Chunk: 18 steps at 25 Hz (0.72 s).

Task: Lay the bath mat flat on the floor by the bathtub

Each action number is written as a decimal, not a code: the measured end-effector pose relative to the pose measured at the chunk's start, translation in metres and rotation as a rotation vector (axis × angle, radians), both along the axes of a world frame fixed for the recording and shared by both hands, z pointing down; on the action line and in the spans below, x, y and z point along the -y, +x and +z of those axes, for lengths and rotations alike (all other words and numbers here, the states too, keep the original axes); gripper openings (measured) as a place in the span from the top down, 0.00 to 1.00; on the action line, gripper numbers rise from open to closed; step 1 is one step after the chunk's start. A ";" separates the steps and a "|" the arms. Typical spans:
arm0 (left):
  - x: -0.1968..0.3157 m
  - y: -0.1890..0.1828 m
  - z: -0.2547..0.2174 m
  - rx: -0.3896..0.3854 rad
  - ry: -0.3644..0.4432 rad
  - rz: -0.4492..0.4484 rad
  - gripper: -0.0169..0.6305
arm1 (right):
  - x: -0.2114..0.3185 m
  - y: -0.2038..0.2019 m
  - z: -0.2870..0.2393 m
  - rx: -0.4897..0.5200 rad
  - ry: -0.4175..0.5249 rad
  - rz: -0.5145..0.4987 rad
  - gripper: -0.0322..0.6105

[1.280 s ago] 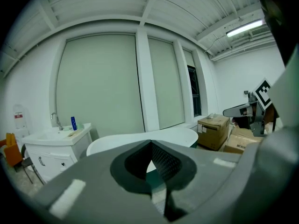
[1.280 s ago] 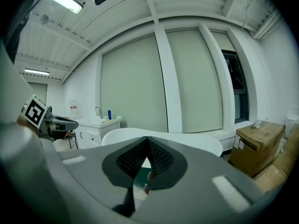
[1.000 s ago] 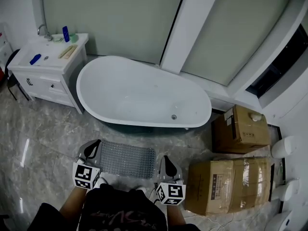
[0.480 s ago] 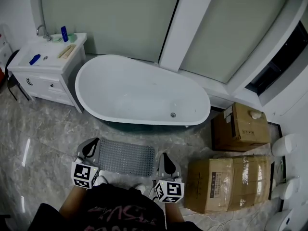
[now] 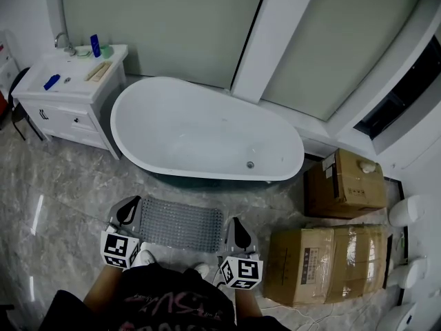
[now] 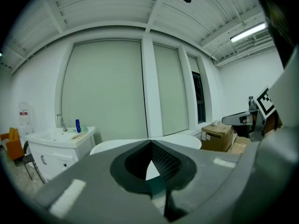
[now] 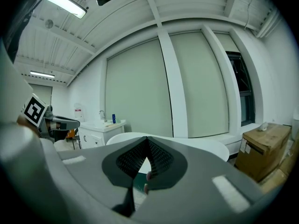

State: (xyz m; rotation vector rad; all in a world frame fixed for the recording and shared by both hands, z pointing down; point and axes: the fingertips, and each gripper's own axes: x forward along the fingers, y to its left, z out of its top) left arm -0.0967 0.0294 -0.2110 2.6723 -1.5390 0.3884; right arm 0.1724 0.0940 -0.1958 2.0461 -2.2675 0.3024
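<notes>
Head view: bath mat (image 5: 180, 224) lies on the floor, long side parallel to the near side of the bathtub (image 5: 207, 133), just ahead of my shoes (image 5: 143, 258). It looks flat, no curled corner that I can see. Left gripper (image 5: 132, 207) and right gripper (image 5: 236, 226) hover over its two short ends, apparently well above it. Left gripper view: jaws pressed together, nothing between them, tub rim beyond, mat out of frame. Right gripper view: same, closed and empty. My read: laying is basically done, only a check is left. If an end lifts, go low, pinch that short end only, pull it taut, release at floor level. Avoid dragging toward the cardboard box (image 5: 324, 264).
</notes>
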 end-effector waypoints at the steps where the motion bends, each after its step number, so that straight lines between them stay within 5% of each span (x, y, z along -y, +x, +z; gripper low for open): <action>1: 0.000 -0.001 0.001 0.001 -0.005 0.000 0.97 | 0.001 -0.002 0.000 -0.001 0.002 -0.001 0.91; 18: 0.003 -0.022 -0.004 -0.004 -0.008 0.000 0.97 | 0.008 -0.035 0.000 -0.059 -0.006 -0.048 0.91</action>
